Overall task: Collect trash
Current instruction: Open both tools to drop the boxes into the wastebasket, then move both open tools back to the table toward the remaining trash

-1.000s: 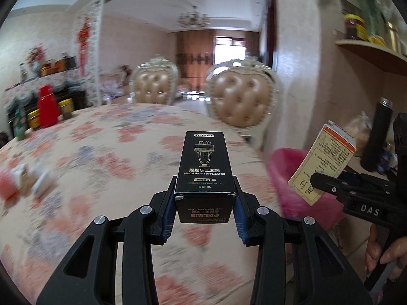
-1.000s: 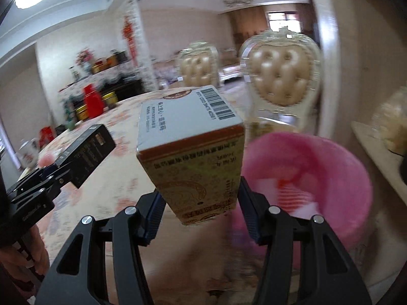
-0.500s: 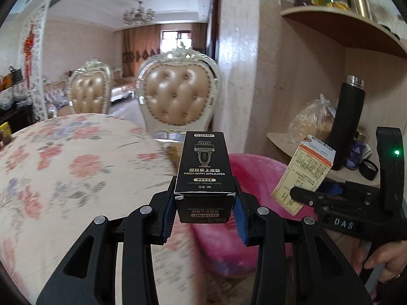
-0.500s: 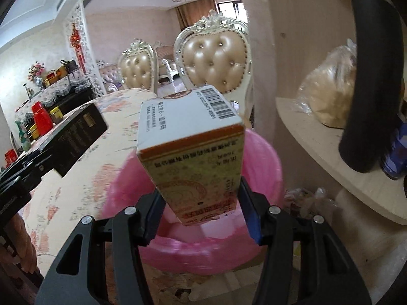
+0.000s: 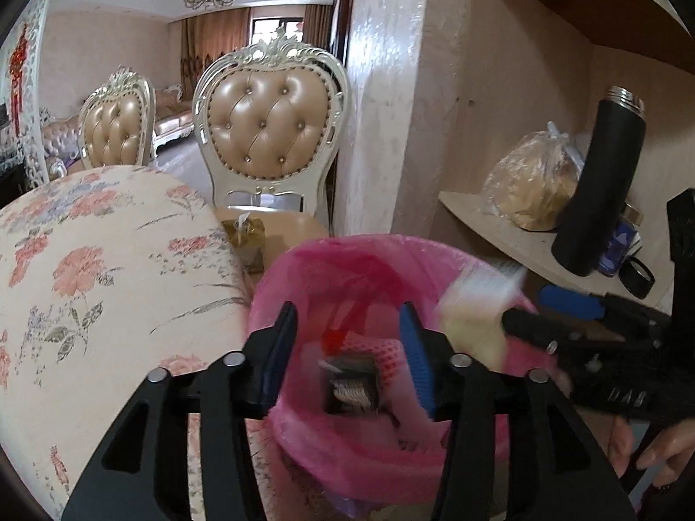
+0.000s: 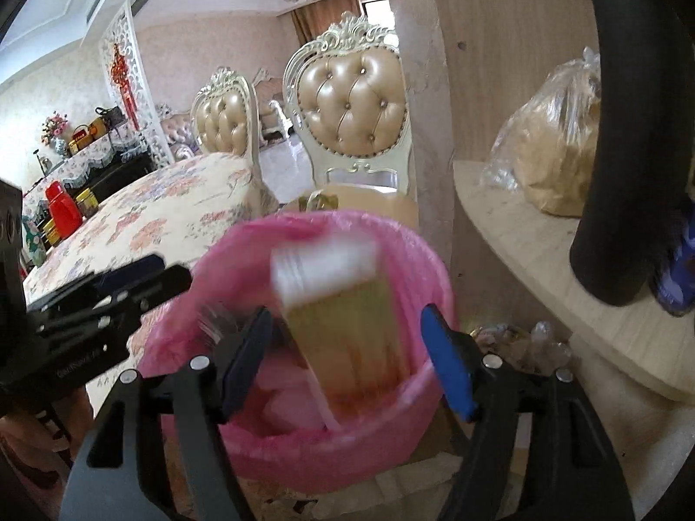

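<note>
A bin lined with a pink bag [image 5: 304, 278] [image 6: 425, 269] stands on the floor beside the table. My left gripper [image 5: 347, 356] is open above it, and the black box [image 5: 352, 384] lies down inside the bin between the fingers. My right gripper [image 6: 347, 351] is open over the bin too. The yellow and white box [image 6: 343, 317] is blurred and falling between its fingers into the bin; it also shows blurred in the left wrist view [image 5: 478, 304].
The table with the floral cloth [image 5: 87, 269] is to the left of the bin. Two padded chairs [image 5: 269, 130] stand behind. A shelf [image 5: 512, 234] on the right holds a black flask [image 5: 599, 182] and a bagged loaf [image 5: 530, 182].
Both grippers have swung from over the table to above the pink bin and opened. The black box has dropped into the bin and the yellow box is falling.
</note>
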Demonstrator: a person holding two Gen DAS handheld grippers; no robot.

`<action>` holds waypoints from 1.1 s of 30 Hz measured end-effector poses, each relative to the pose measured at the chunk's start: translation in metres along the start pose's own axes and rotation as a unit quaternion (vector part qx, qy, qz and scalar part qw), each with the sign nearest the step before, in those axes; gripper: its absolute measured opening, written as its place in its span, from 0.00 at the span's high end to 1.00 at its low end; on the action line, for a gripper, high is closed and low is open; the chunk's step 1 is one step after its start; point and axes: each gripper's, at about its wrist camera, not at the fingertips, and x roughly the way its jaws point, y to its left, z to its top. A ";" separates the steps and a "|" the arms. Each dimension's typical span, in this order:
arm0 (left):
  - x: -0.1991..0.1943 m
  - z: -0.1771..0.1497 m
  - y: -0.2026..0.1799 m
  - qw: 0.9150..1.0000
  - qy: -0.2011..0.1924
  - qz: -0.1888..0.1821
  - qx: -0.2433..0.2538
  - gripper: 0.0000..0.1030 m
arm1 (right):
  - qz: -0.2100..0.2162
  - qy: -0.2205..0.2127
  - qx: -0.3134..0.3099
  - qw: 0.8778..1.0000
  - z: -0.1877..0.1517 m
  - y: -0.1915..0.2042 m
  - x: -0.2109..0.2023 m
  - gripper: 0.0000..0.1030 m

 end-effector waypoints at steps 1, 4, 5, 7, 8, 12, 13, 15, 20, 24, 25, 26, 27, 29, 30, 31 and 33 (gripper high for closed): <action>-0.003 0.000 0.004 1.000 -0.002 0.002 -0.003 0.44 | -0.004 -0.004 -0.001 1.000 0.002 0.000 -0.001 0.31; -0.021 -0.004 0.020 0.999 -0.022 0.023 -0.023 0.25 | -0.009 -0.010 0.002 1.000 0.004 0.000 -0.003 0.28; -0.028 -0.005 0.026 0.999 -0.027 0.031 -0.030 0.21 | -0.009 -0.012 0.003 1.000 0.004 0.001 -0.005 0.28; -0.041 -0.007 0.038 0.998 -0.032 0.049 -0.040 0.14 | -0.008 -0.014 0.004 1.000 0.004 0.004 -0.008 0.28; -0.049 -0.009 0.045 0.997 -0.037 0.060 -0.044 0.10 | -0.005 -0.015 0.003 1.000 0.003 0.008 -0.010 0.28; -0.089 -0.017 0.078 0.991 -0.050 0.111 -0.058 0.10 | 0.010 -0.009 -0.010 1.000 0.002 0.031 -0.009 0.27; -0.100 -0.019 0.085 0.989 -0.053 0.124 -0.058 0.10 | 0.014 -0.008 -0.012 1.000 0.003 0.037 -0.010 0.27; -0.127 -0.026 0.105 0.983 -0.066 0.161 -0.055 0.09 | 0.033 -0.007 -0.023 0.999 0.003 0.061 -0.009 0.25; -0.188 -0.050 0.155 0.966 -0.077 0.242 -0.054 0.09 | 0.082 -0.004 -0.062 0.995 -0.003 0.130 -0.013 0.20; -0.236 -0.079 0.207 0.946 -0.069 0.307 -0.073 0.09 | 0.125 0.017 -0.104 0.987 -0.016 0.197 -0.009 0.17; -0.247 -0.086 0.219 0.942 -0.066 0.319 -0.081 0.09 | 0.137 0.023 -0.119 0.983 -0.020 0.220 -0.007 0.17; -0.262 -0.094 0.235 0.935 -0.065 0.335 -0.092 0.09 | 0.147 0.027 -0.128 0.980 -0.022 0.236 -0.008 0.17; -0.272 -0.100 0.247 0.930 -0.066 0.347 -0.099 0.09 | 0.159 0.030 -0.137 0.977 -0.025 0.252 -0.007 0.17; -0.295 -0.112 0.277 0.916 -0.063 0.378 -0.118 0.09 | 0.185 0.032 -0.158 0.969 -0.030 0.292 -0.008 0.17; -0.304 -0.118 0.291 0.909 -0.060 0.391 -0.128 0.09 | 0.194 0.032 -0.167 0.966 -0.032 0.309 -0.009 0.17; -0.313 -0.122 0.300 0.905 -0.060 0.400 -0.136 0.09 | 0.207 0.032 -0.180 0.961 -0.036 0.333 -0.009 0.17; -0.332 -0.133 0.325 0.890 -0.062 0.423 -0.159 0.09 | 0.222 0.034 -0.197 0.954 -0.040 0.364 -0.009 0.17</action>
